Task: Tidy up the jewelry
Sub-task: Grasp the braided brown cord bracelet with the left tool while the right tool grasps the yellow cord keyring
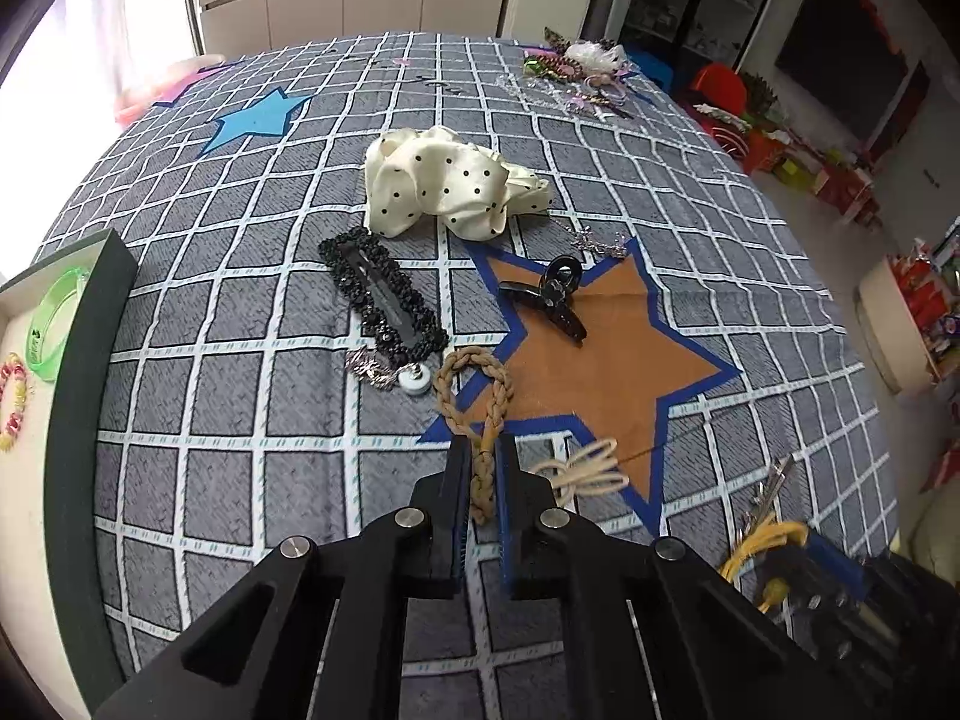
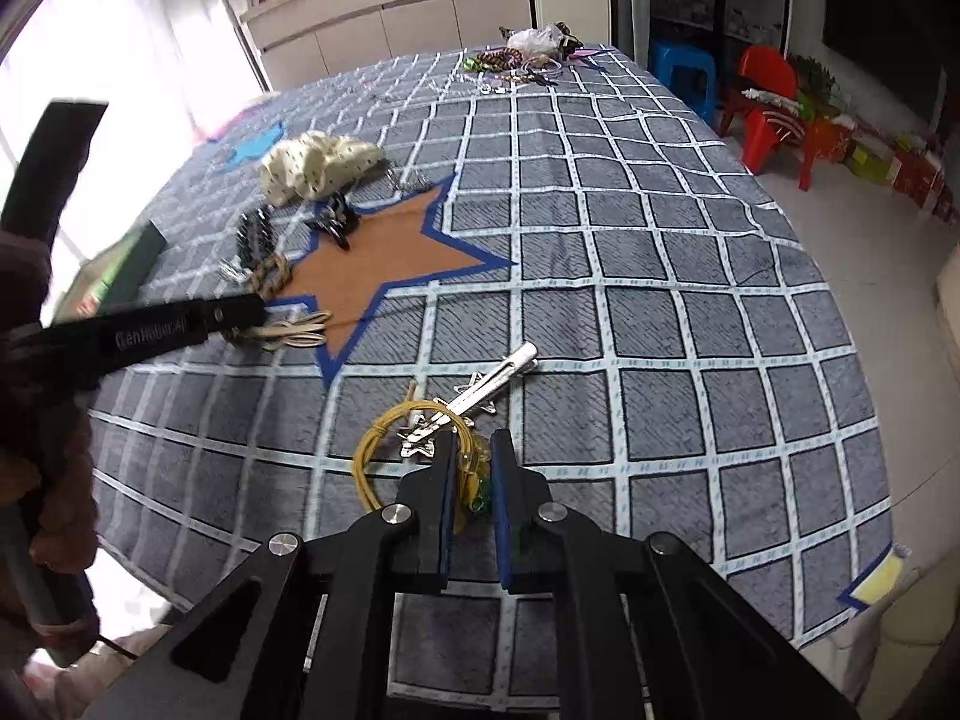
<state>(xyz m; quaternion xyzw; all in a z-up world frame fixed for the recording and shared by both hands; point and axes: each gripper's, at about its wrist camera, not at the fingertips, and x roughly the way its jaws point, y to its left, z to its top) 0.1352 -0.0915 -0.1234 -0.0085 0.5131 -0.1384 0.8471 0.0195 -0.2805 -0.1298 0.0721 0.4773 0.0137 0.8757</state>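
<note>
the left gripper (image 1: 483,450) is clamping its fingers on the tan braided cord loop (image 1: 474,396), which is lying on the grey checked tablecloth (image 1: 240,300) at the edge of the brown star patch (image 1: 600,348). the right gripper (image 2: 471,450) is pinching the thin yellow wire bracelet (image 2: 384,438) beside a silver star hair clip (image 2: 480,390).

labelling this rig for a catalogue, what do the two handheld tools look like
Both tools are matte black plastic with angular linkage arms, silver round pivot bolts and two flat fingers lined with blue pads: left tool, right tool. The left tool's side carries white lettering, seen from the right wrist view. A fuzzy brownish-pink sleeve shows beside it.
</note>
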